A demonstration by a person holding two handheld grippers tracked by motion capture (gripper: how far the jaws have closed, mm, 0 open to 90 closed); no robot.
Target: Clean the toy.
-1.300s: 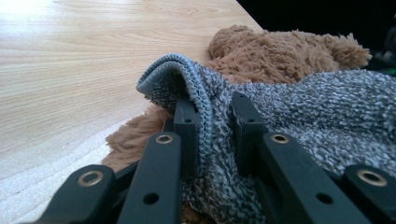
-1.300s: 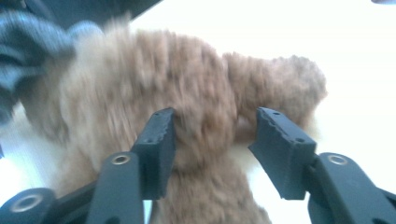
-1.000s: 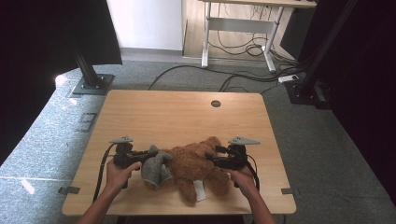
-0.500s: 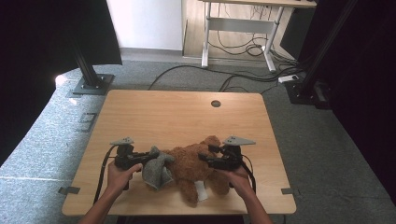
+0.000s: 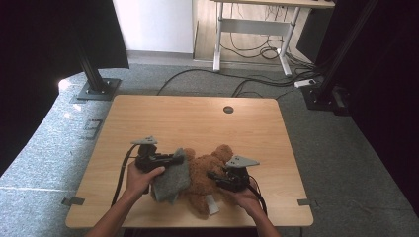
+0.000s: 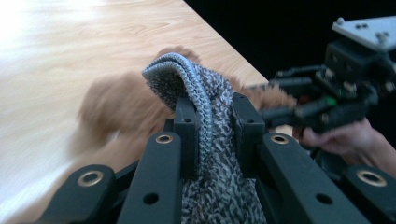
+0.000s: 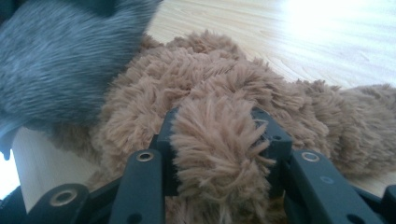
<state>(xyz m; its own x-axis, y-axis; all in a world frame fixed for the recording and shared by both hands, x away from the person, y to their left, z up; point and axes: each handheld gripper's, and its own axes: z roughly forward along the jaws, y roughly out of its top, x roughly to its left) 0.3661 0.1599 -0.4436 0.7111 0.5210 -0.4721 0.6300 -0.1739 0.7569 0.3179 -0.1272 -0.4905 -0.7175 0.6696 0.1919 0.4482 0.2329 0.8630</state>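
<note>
The left gripper (image 6: pixel 212 121) clamps the grey knit (image 6: pixel 210 140); the right gripper (image 7: pixel 219 144), jaws just closing, pinches the teddy's (image 5: pixel 205 173) fur on the table (image 5: pixel 197 118).

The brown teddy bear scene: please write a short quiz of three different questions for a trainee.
1. What does the left hand-held gripper pinch?
2. True or false: the right hand-held gripper has brown fur of the teddy bear between its jaws.
3. The bear lies on: A) the carpet, B) the wooden table, C) a chair.

Key:
1. The grey knitted garment.
2. True.
3. B.
</note>
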